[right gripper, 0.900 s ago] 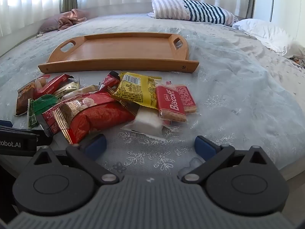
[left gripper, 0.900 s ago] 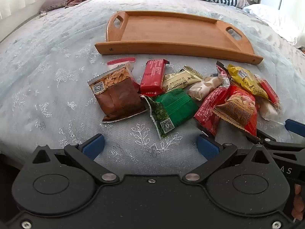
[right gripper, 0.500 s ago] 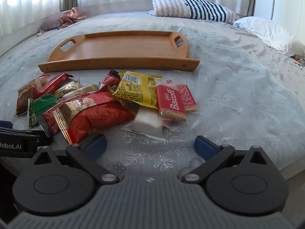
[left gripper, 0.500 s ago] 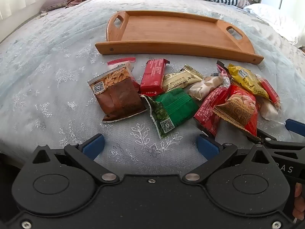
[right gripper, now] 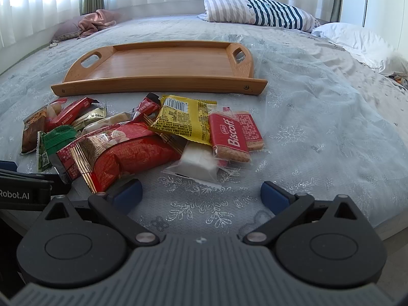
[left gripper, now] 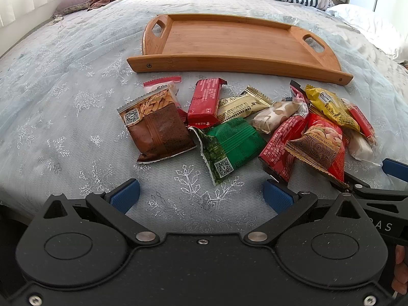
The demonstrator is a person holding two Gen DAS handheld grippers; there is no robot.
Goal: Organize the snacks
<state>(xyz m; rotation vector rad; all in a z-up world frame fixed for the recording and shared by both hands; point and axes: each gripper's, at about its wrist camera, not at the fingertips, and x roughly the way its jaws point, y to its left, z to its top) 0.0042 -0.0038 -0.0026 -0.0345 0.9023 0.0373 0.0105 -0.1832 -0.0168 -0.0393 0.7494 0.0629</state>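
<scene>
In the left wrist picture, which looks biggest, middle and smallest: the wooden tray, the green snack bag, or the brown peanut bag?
1. wooden tray, by far the biggest, though it lies farthest away.
2 and 3. brown peanut bag and green snack bag: they look about alike, and the green one is crumpled and nearer the camera, so I won't rank them.

Small red-edged packet [left gripper: 163, 83] half hidden under brown almond packet [left gripper: 156, 125].

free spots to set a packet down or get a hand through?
Wooden tray floor is bare inside its rim. Bedspread is bare right of the Biscoff packet and left of the brown nut packet. Crowded: the snack pile between them, packets overlapping; only a narrow strip separates pile and tray.
</scene>
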